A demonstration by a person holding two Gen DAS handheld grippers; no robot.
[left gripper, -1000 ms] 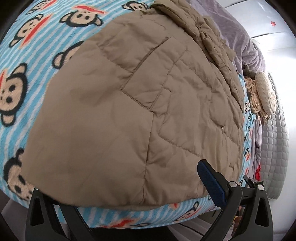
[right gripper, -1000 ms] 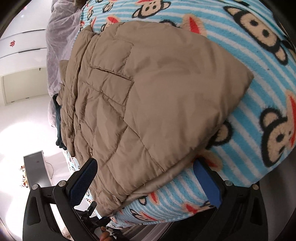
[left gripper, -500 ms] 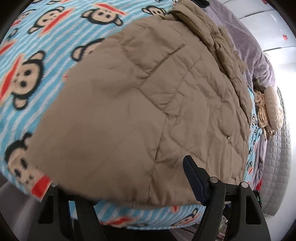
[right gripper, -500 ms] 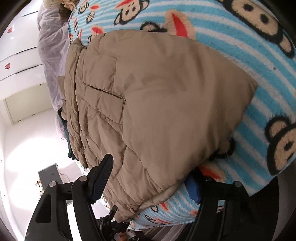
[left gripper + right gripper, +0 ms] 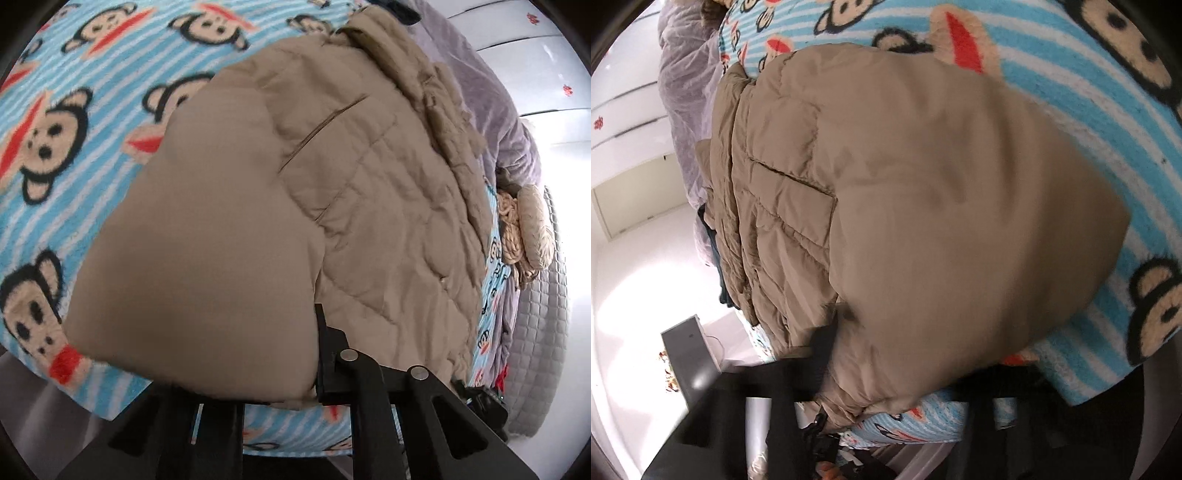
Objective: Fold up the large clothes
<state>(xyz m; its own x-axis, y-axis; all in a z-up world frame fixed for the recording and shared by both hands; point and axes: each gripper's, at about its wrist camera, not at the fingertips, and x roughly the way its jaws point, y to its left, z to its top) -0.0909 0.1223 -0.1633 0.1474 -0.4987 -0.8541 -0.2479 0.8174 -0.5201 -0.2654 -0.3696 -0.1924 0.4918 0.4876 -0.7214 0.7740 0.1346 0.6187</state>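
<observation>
Jaws of left gripper (image 5: 258,384) and right gripper (image 5: 905,384) pinch the tan jacket's (image 5: 332,221) near hem.

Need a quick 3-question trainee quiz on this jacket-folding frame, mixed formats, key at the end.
1. True or false: the tan padded jacket lies on a plain white sheet.
2. Multiple choice: in the left wrist view, the jacket's near edge is A) between the fingers of the left claw, B) far from them, C) hanging off a chair.
3. Short answer: what lies under the jacket?

Key
1. False; it lies on the monkey-print blanket.
2. A
3. The monkey-print blanket, blue and white striped. The right claw also has the jacket's edge between its fingers.
</observation>
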